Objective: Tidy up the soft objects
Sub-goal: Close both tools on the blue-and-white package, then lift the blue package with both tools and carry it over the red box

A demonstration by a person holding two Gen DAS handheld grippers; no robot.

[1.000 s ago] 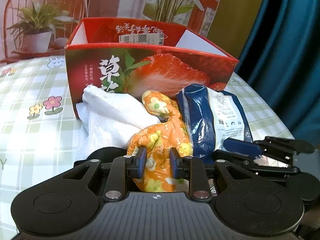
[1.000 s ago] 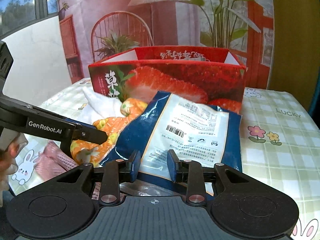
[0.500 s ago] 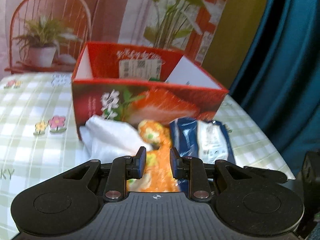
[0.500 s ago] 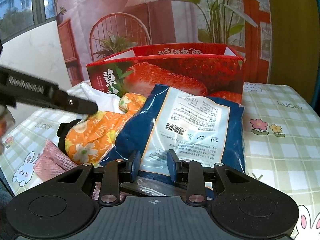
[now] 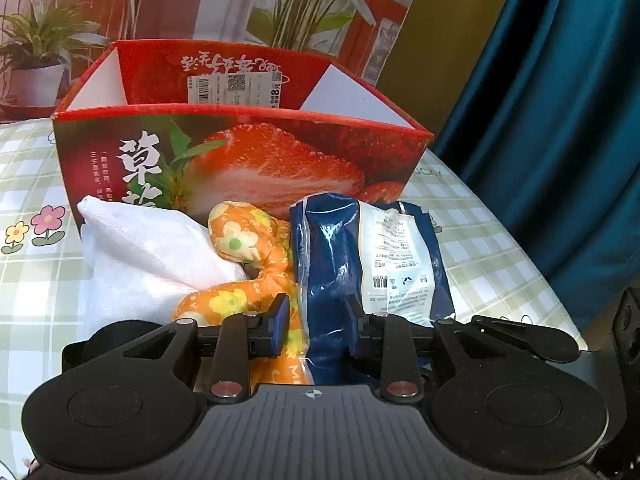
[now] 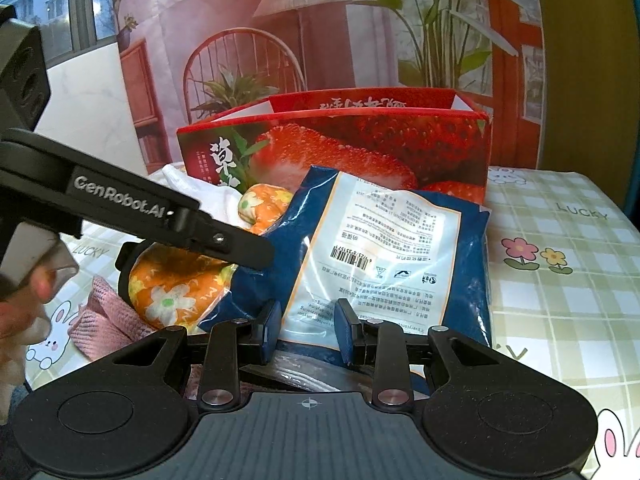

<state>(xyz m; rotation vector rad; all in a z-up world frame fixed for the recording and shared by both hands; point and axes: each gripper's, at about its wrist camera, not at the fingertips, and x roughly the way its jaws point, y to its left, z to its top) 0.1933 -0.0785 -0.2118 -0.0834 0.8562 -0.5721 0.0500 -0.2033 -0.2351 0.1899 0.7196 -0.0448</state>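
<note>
Nothing boxed yet, I think

Both the left gripper point(image 5: 318, 322) and right gripper point(image 6: 307, 331) sit spread; the blue pouch point(image 6: 384, 248), floral toy point(image 5: 248, 248) and white cloth point(image 5: 152, 248) wait by the strawberry box point(image 5: 240, 160).

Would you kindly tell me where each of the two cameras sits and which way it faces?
Left wrist: on the left gripper, looking along its open fingers at the orange floral cushion, white cloth and strawberry box.
Right wrist: on the right gripper, facing the blue packet; the left gripper's arm and a hand show at left.
Shared: box, cushion, packet, cloth.
</note>
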